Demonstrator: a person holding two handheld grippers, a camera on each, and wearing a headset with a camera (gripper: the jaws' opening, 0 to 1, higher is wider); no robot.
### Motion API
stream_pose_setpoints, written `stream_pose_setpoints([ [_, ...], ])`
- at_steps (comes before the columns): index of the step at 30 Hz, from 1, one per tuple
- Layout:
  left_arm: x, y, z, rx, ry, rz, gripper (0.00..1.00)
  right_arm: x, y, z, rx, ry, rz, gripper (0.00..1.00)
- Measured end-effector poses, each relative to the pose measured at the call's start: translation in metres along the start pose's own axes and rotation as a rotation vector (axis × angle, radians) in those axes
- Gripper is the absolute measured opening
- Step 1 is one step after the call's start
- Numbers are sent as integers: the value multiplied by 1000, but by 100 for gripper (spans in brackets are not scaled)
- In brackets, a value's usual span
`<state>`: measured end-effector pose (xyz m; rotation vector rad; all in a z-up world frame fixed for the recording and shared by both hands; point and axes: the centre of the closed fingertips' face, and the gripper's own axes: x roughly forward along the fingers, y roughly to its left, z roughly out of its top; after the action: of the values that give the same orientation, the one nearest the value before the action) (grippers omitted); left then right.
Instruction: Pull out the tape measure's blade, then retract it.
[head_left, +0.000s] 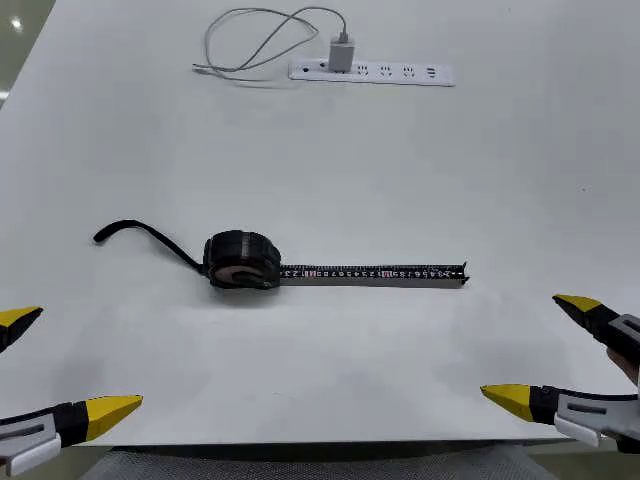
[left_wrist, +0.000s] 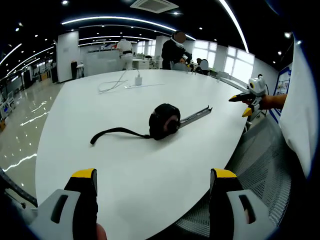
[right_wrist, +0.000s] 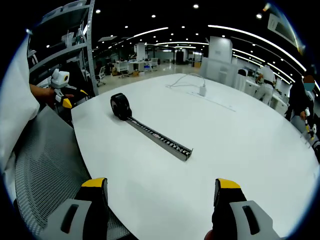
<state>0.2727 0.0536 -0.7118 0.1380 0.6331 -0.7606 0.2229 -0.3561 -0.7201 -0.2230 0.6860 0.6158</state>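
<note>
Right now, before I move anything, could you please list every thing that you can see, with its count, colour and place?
table: 1, white, under everything.
tape measure: 1, black, lying mid-table.
blade: 1, dark with printed marks, pulled out flat on the table toward the right tongs' side.
strap: 1, black, trailing from the tape measure toward the left tongs' side.
power strip: 1, white, far side of the table.
charger: 1, white, plugged into the power strip.
cable: 1, white, looped beside the power strip.
mesh chair: 1, grey, at the table's near edge.
left tongs: 1, yellow tips, open, holding nothing.
right tongs: 1, yellow tips, open, holding nothing.
</note>
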Motion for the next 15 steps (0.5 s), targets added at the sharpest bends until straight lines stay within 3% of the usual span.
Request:
stream_pose_setpoints([
  [7, -4, -1, -6, -11, 5, 11, 92, 0, 3, -9, 13, 8, -1, 87],
  [15, -3, -1, -3, -20, 0, 11, 92, 0, 1, -9, 16, 1, -6, 87],
])
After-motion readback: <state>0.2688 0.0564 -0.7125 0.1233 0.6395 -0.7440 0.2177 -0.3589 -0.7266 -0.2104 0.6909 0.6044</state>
